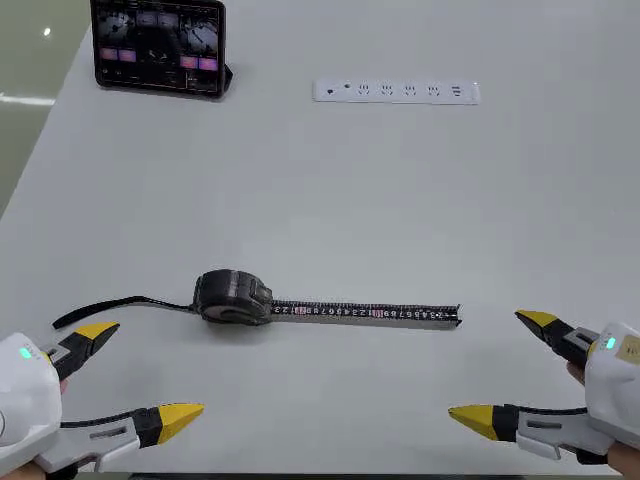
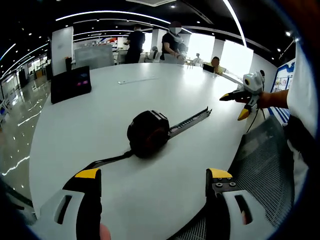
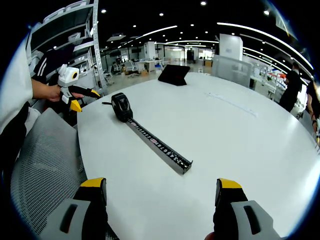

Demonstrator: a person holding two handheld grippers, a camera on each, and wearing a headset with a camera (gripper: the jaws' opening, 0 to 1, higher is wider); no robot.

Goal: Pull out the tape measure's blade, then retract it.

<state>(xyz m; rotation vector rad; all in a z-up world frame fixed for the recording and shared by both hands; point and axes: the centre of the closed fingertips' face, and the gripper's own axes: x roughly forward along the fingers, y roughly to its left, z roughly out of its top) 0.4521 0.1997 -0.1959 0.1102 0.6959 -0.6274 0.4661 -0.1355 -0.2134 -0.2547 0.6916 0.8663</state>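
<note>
Likely the extended blade (image 1: 365, 313) whips back and drags the unheld tape measure (image 1: 232, 297) across the desk (image 1: 300, 180) if its lock is freed carelessly. Both tools gape empty. The black, rounded tape measure lies just ahead of the left tool (image 1: 142, 370), with its marked blade's tip ahead of the right tool (image 1: 497, 365).

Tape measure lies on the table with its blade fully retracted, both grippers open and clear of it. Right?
No: the head view shows the blade pulled out of the tape measure along the table. The left gripper and right gripper are open and clear of it.
</note>
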